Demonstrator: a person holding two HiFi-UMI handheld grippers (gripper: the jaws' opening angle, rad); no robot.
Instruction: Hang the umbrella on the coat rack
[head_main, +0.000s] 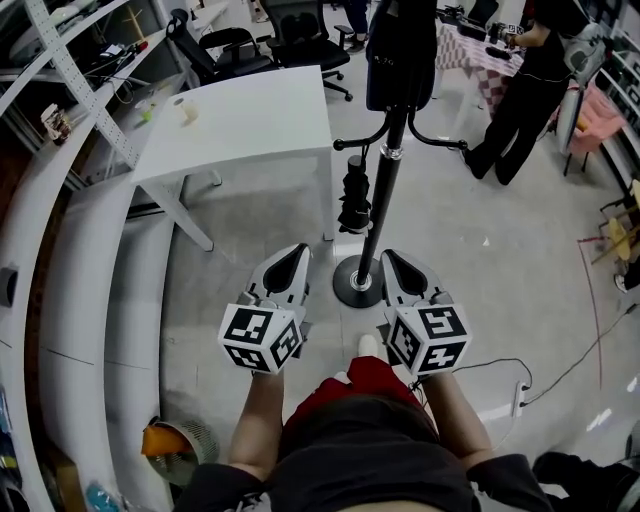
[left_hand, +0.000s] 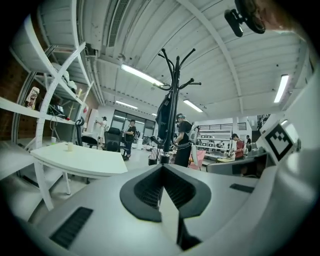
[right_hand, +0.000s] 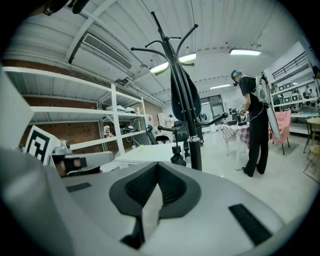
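The black coat rack (head_main: 378, 210) stands on its round base (head_main: 357, 285) just ahead of me. A small folded black umbrella (head_main: 354, 195) hangs beside the pole from a lower hook, also seen as the umbrella (right_hand: 176, 150) in the right gripper view. A black bag or garment (head_main: 400, 50) hangs from the rack's top. My left gripper (head_main: 290, 262) and right gripper (head_main: 400, 265) are raised side by side near my body, short of the rack. Both are shut with nothing between the jaws. Past the left gripper (left_hand: 162, 167) and the right gripper (right_hand: 157, 165) the rack stands ahead.
A white table (head_main: 240, 120) stands to the left of the rack, with black office chairs (head_main: 230, 50) behind it. White shelving (head_main: 60, 60) lines the left side. A person in black (head_main: 525, 90) stands at the far right. A cable (head_main: 520, 385) lies on the floor at the right.
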